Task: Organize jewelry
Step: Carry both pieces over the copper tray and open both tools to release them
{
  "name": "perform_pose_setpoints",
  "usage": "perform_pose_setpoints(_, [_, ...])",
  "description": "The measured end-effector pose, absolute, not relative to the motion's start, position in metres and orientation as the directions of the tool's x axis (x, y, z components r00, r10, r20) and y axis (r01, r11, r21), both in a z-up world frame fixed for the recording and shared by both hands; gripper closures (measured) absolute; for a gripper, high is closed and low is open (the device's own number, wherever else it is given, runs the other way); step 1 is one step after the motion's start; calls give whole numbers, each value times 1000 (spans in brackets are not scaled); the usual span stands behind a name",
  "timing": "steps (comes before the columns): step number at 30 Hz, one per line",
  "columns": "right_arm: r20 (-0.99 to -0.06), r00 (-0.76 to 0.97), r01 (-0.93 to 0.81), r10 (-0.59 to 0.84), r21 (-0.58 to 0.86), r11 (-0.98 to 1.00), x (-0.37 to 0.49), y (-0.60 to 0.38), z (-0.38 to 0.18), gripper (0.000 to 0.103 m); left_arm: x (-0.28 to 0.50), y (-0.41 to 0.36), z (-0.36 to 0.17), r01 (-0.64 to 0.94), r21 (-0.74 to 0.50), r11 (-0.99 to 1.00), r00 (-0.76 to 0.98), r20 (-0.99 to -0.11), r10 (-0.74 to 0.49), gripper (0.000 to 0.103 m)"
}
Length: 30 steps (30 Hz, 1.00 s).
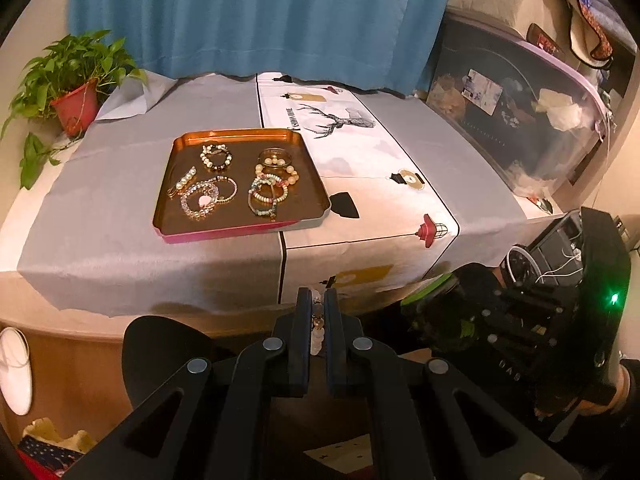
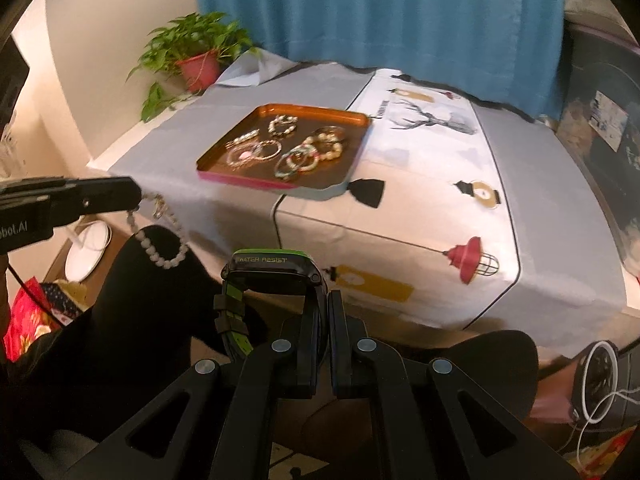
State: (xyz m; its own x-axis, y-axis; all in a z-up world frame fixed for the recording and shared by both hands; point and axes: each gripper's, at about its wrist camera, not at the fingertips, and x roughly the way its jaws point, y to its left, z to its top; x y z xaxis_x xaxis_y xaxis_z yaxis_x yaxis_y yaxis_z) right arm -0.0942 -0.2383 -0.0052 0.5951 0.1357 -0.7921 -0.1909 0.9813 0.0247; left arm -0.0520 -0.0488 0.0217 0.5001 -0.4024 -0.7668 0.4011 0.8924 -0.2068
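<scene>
Two tools gripping | watch (image 2: 272, 276) reads "WATER RESIST" | cloth (image 1: 360, 152) "FASHION HOME"

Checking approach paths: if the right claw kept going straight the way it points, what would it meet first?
Probably the draped tablecloth over the table's front edge, right of the tray. The right claw carries the watch; depth is unclear.

The watch (image 2: 276, 276) case reads "WATER RESIST".

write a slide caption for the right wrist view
Right gripper shut on a black and green digital watch, left gripper holding a white beaded bracelet, before the copper metal tray of bracelets.
</scene>
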Motion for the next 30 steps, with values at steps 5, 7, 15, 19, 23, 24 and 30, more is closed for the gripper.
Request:
perform_pose_setpoints(5, [-796, 591, -211, 132, 5, 977, -94, -228, -6, 98, -51, -42, 21, 393, -218, 893, 503, -762, -408, 99])
perform_pose_setpoints(7, [-799, 587, -216, 129, -1, 976, -90, -224, -6, 98, -50, -39, 22, 388, -221, 895, 508, -759, -408, 99])
perform_pose_setpoints(15, [-810, 575, -227, 116, -21, 974, -65, -219, -9, 98, -25, -27, 37, 379, -227, 897, 540, -733, -414, 99])
perform_pose_setpoints(19, [-809, 577, -228, 113, -26, 973, -41, -217, -7, 98, -1, -21, 43, 369, -233, 900, 554, -722, -414, 99])
perform_pose_setpoints(23, [-803, 584, -233, 116, -29, 972, -12, -214, -3, 98, 30, -15, 50, 357, -236, 904, 575, -707, -412, 99])
perform_pose_setpoints(24, [-800, 589, -235, 117, -30, 972, -1, -213, -2, 98, 40, -14, 52, 355, -235, 905, 581, -703, -411, 99])
perform_pose_setpoints(30, [-780, 611, -242, 135, -21, 970, 63, -203, 3, 98, 100, -13, 56, 337, -216, 916, 615, -686, -388, 99])
